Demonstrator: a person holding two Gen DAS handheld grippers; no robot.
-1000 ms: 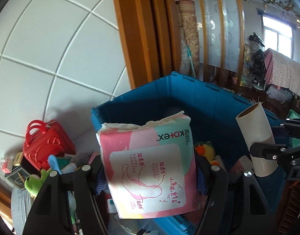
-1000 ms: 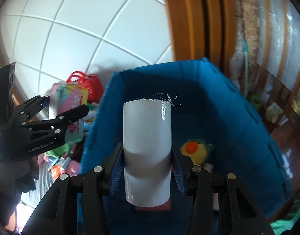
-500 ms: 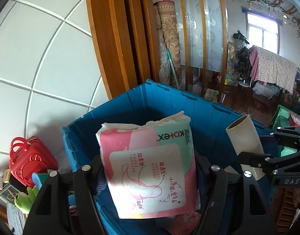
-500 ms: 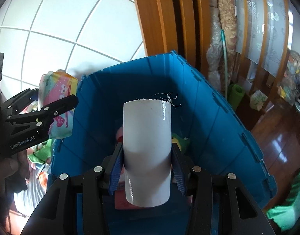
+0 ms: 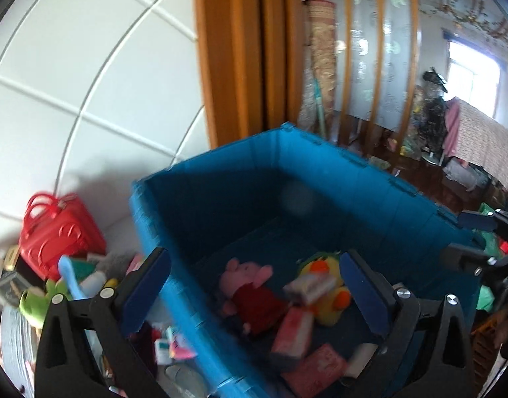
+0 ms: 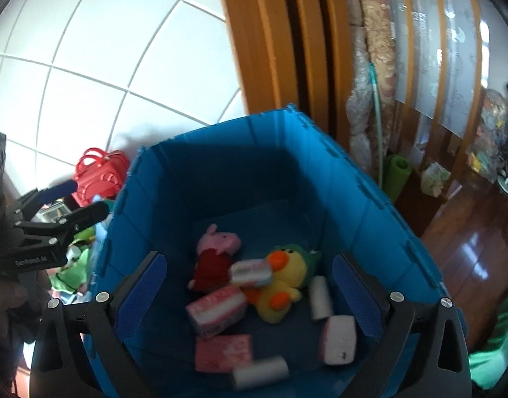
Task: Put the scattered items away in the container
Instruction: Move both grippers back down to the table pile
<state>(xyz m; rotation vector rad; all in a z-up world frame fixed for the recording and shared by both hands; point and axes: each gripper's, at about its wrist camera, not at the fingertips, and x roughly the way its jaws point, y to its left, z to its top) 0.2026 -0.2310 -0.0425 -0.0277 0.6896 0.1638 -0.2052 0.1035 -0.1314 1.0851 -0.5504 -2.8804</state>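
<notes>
over the blue crate (image 6: 363, 205) we hold both grippers, left gripper (image 5: 254, 285) and right gripper (image 6: 250, 285), jaws just sprung wide, nothing between them.

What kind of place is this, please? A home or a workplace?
Most likely a lived-in home: laundry hangs by a window, plush toys lie in the blue crate, and the floor is polished wood.

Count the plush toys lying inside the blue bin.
2: a pink pig at the back left, and a yellow duck just right of it. Packets could hide others.
</notes>
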